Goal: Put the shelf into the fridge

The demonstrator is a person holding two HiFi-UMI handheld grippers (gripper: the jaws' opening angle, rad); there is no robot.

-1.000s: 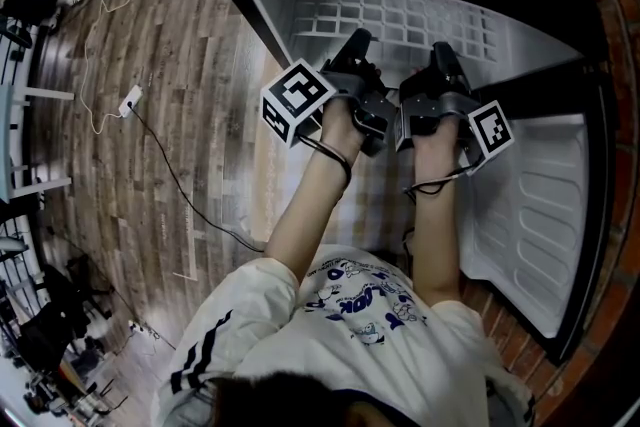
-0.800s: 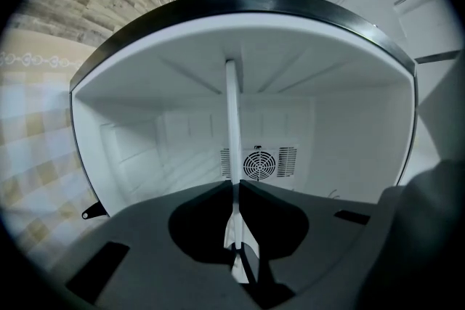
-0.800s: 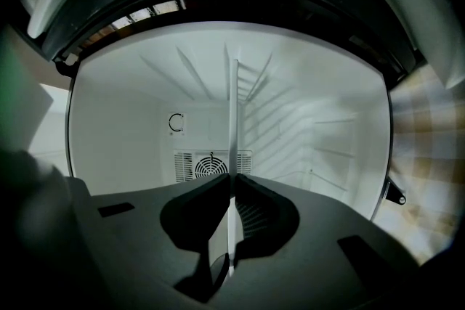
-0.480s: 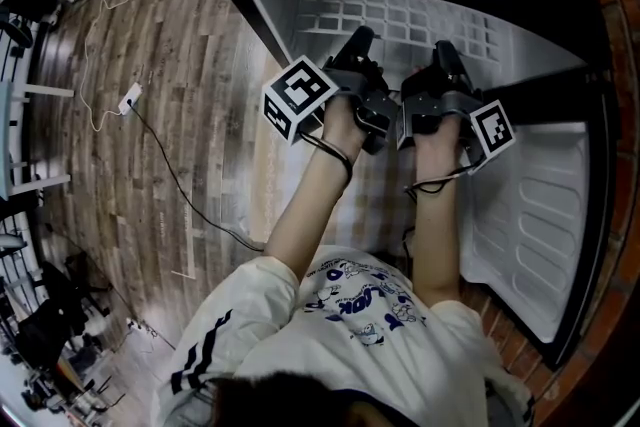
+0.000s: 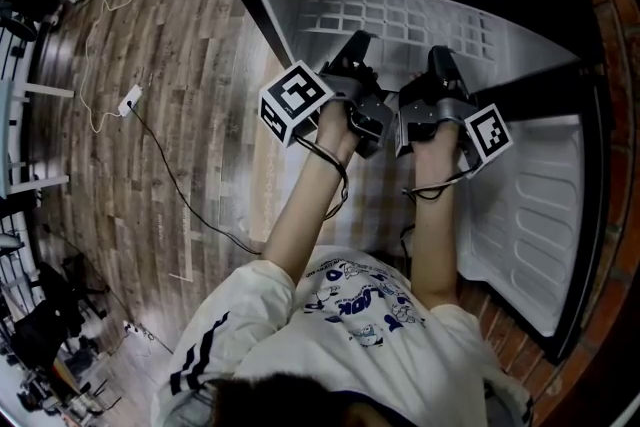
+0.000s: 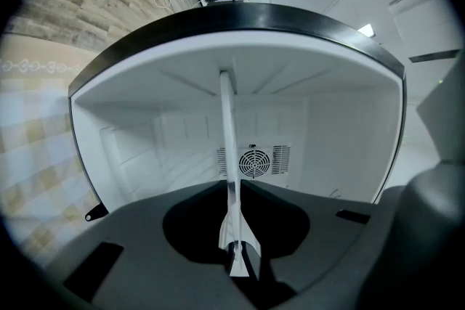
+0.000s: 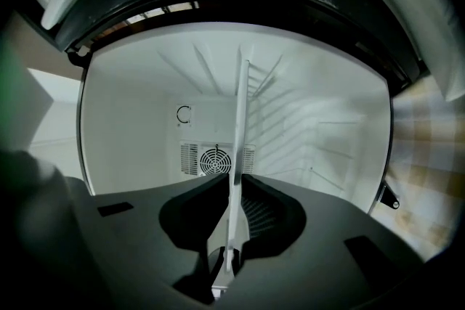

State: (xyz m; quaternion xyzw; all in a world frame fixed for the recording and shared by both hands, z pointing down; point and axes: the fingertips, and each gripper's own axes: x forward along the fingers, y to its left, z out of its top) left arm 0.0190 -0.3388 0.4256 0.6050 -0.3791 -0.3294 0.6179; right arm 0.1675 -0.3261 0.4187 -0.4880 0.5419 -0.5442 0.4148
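Shelf, at twelve o'clock in the fridge mouth, was clamped by my left gripper and right gripper.

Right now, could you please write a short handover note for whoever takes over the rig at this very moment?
Left gripper: shut on the near edge of the shelf.
Right gripper: shut on the same edge, beside the left one.
Shelf: held by both, reaching into the open fridge towards the rear fan.
Done: shelf gripped, lined up, partly inside.
Left: push it fully in, seat it, then release both grippers. Whether it rests on any support yet cannot be seen.
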